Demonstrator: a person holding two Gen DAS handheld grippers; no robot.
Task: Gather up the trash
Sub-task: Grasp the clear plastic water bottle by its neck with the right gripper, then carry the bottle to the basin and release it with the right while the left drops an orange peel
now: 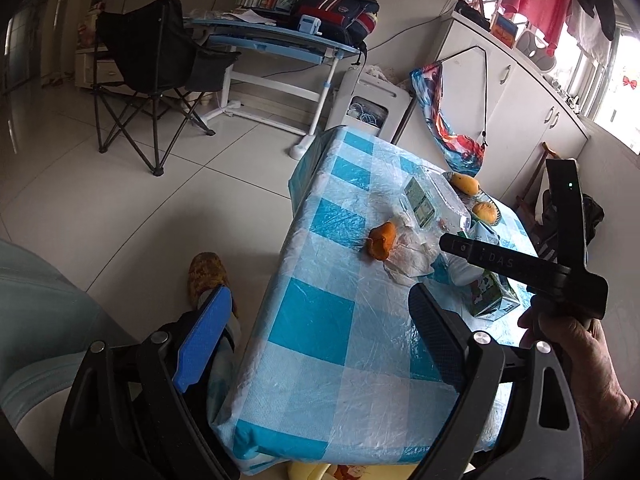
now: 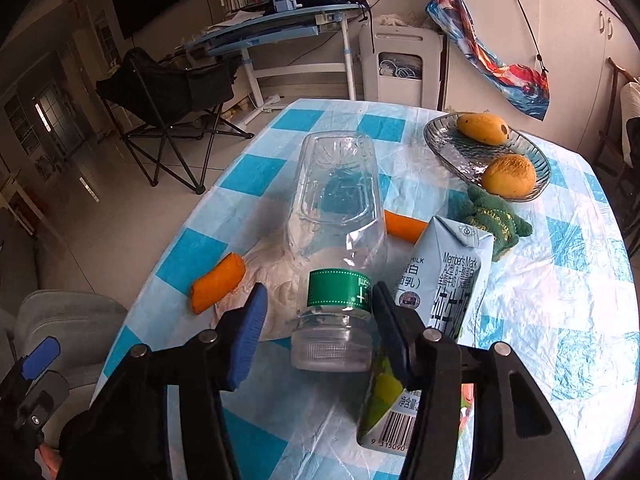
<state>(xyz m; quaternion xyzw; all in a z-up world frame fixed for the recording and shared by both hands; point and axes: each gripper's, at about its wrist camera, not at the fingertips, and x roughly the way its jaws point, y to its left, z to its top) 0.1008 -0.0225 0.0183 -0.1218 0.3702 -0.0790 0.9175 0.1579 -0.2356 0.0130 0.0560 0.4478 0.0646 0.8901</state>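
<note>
An empty clear plastic bottle (image 2: 336,216) with a green label lies on the blue-checked table (image 2: 560,300), cap end toward me. My right gripper (image 2: 320,312) is open, its fingers on either side of the bottle's neck; the right finger looks close to or touching it. A milk carton (image 2: 444,280) lies just right of the bottle. Orange peel pieces (image 2: 218,282) and a crumpled white tissue (image 2: 276,276) lie beside it. My left gripper (image 1: 320,320) is open and empty above the table's near edge. The bottle (image 1: 436,204) and peel (image 1: 382,240) lie beyond it.
A glass dish (image 2: 448,136) with two mangoes (image 2: 508,176) stands at the far right, a green plush toy (image 2: 494,216) in front of it. A folding chair (image 2: 168,92), a blue desk (image 2: 276,28) and a white bin (image 2: 400,64) stand on the floor beyond the table.
</note>
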